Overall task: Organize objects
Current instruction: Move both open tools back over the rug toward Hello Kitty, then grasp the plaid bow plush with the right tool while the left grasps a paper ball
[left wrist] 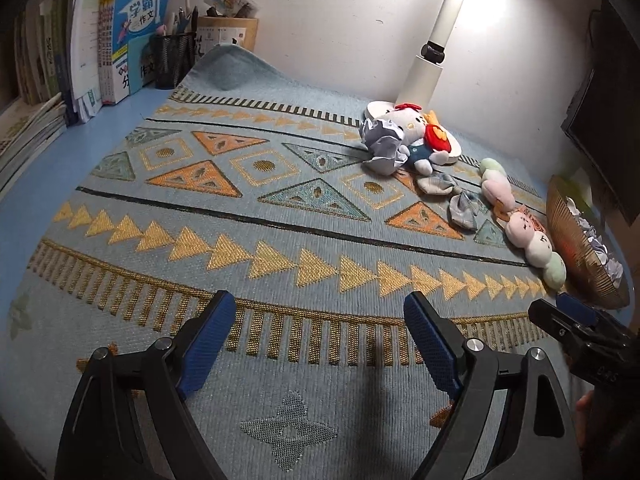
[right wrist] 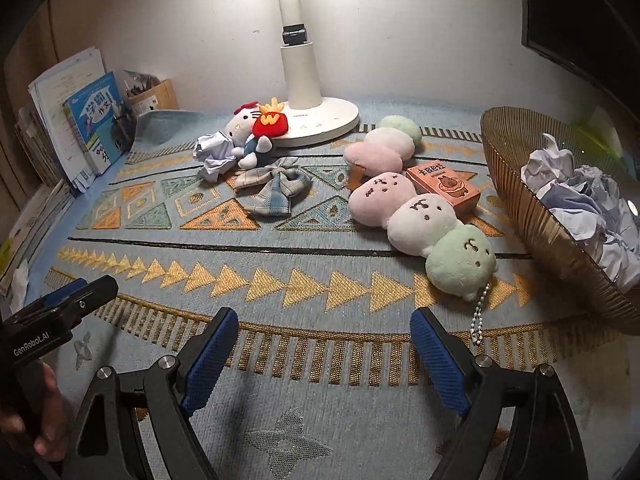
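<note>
lamp (right wrist: 304, 80) | books (left wrist: 120, 40) | pen cup (left wrist: 173, 60) | patterned mat (left wrist: 240, 220)

"GenRobot.AI" on left gripper (right wrist: 60, 300), "学霸 作文" on blue book (left wrist: 140, 32)

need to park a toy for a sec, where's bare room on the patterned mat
The near and left of the blue patterned mat is bare, from both open grippers (left, right) back to the upright books. It is crowded at right and back: dumpling plush strings, orange box, plaid bow, white cat plush, ribbed bowl of crumpled paper, lamp base.
</note>
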Tool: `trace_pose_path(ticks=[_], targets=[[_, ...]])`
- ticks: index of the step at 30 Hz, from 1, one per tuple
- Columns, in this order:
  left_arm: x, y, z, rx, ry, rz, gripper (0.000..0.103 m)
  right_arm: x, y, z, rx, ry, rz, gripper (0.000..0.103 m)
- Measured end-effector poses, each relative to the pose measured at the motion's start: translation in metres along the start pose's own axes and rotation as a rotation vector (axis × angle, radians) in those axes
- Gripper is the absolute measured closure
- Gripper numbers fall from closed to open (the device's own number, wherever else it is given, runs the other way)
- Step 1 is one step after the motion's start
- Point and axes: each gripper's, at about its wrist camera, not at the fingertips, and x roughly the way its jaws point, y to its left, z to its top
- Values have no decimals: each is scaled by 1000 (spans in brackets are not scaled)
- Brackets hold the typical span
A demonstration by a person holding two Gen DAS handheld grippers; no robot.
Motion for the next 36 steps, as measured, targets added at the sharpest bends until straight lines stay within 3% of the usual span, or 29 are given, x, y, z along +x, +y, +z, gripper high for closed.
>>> trace_pose_path(ticks=[7, 11, 15, 20, 24, 27, 29, 33, 35, 36], targets=[[0, 9, 1, -51, 9, -60, 13, -1, 11, 0, -66, -21, -48, 15], [-3, 6, 13, -47, 15, -137, 13, -1, 8, 7, -60, -13, 48, 15], [-6, -14, 58, 38, -31, -165, 13, 4, 12, 33, -57, 25, 132, 15], [26, -37, 102, 154, -71, -100, 13, 26, 27, 69, -84, 133, 134, 15], [63, -39, 120, 148, -46, -104, 13, 47, 40, 93, -146, 93, 76, 17], [85, -40, 127, 136, -25, -125, 13, 72, 48, 102, -177, 100, 42, 34], [96, -41, 128, 149, -17, -94, 15, 89, 46, 107, -155, 118, 40, 35], [106, -40, 126, 164, -8, -109, 16, 108, 39, 107, -110, 123, 58, 35], [111, -38, 126, 152, 19, -151, 35, 109, 42, 105, -126, 95, 41, 37], [112, -38, 126, 150, 24, -170, 39, 109, 44, 106, -140, 93, 28, 44]])
